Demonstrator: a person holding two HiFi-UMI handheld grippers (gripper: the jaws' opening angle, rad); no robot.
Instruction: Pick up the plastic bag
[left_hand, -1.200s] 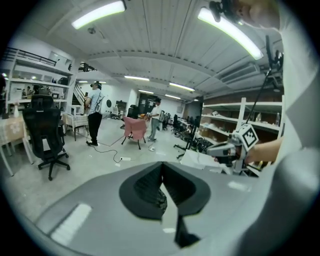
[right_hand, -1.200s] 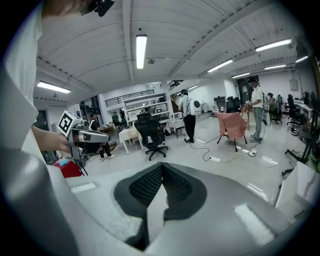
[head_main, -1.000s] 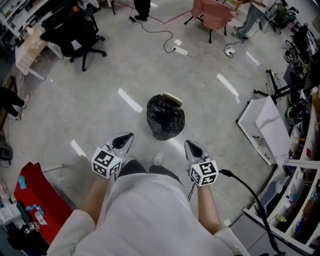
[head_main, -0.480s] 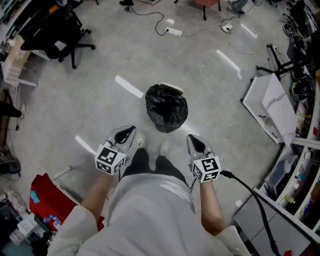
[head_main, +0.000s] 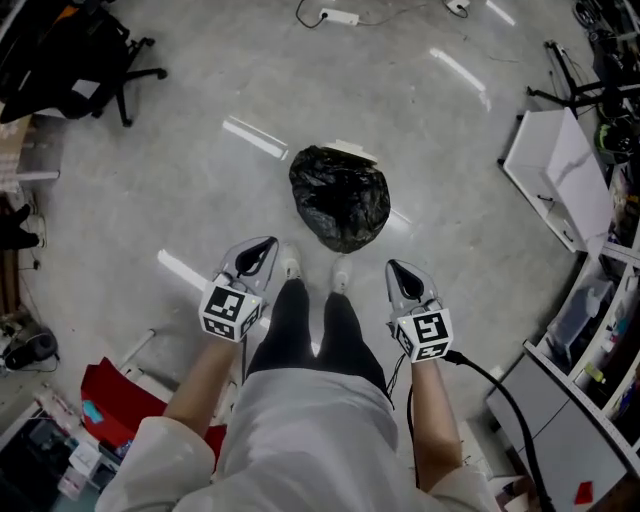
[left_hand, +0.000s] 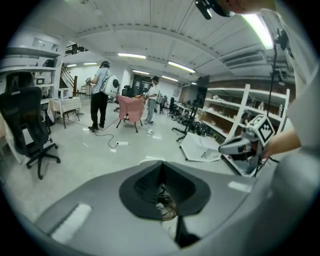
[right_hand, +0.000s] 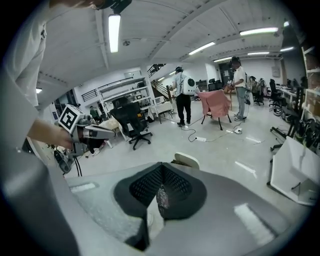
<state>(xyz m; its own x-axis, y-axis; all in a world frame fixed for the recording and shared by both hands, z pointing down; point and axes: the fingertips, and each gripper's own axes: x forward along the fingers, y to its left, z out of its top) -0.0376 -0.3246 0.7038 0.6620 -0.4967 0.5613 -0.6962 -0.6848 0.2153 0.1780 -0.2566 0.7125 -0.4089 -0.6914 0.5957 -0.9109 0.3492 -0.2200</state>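
Down at the near edge, both arms reach forward over the person's legs. The left tool (head_main: 262, 250) has its jaws pressed together with nothing between them, and the right tool (head_main: 398, 272) is the same: closed and empty. Just ahead, the two shoes (head_main: 290, 266) stand on the grey floor (head_main: 170, 190), toes a little short of the black plastic bag (head_main: 340, 197). It sits on the floor between the two tools and beyond them, clear of both. A pale flat piece (head_main: 352, 152) peeks out behind it. Further off are a white panel (head_main: 560, 165) on the right and an office chair (head_main: 75, 55) at top left.

That bag looks stuffed and rounded, with thin, glossy, crinkled film. I'd expect it to be soft, slippery and easy to tear, and its weight can't be judged from here. The best hold is probably a gathered fold or the bunched top, not the taut belly, where the pads would likely skid. Both tools need to open first.

Compared with a second ago, the bag looms larger and the view has tipped down, so the far chairs and cables have slid out of the top of the frame. Both tools have dropped lower with jaws still shut, and the feet have stepped closer to the bag.
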